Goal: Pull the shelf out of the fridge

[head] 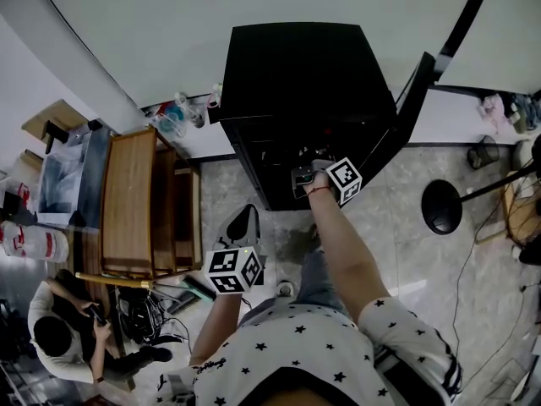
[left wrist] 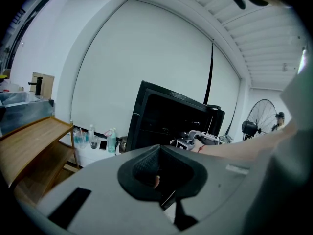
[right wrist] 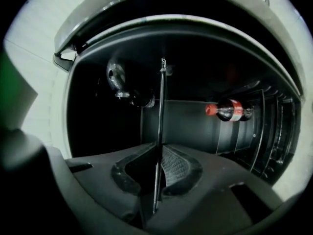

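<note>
1. The right hand-held gripper [right wrist: 157, 173] reaches into the open black fridge [head: 304, 74], its jaws nearly together and pinched on the shelf's [right wrist: 160, 111] thin front edge.
2. The shelf sits inside the fridge, edge-on to the gripper, its long line running straight up the right gripper view (a cola bottle [right wrist: 227, 110] lies behind it).
3. The left hand-held gripper [left wrist: 161, 175] hangs back, jaws closed on nothing.
</note>
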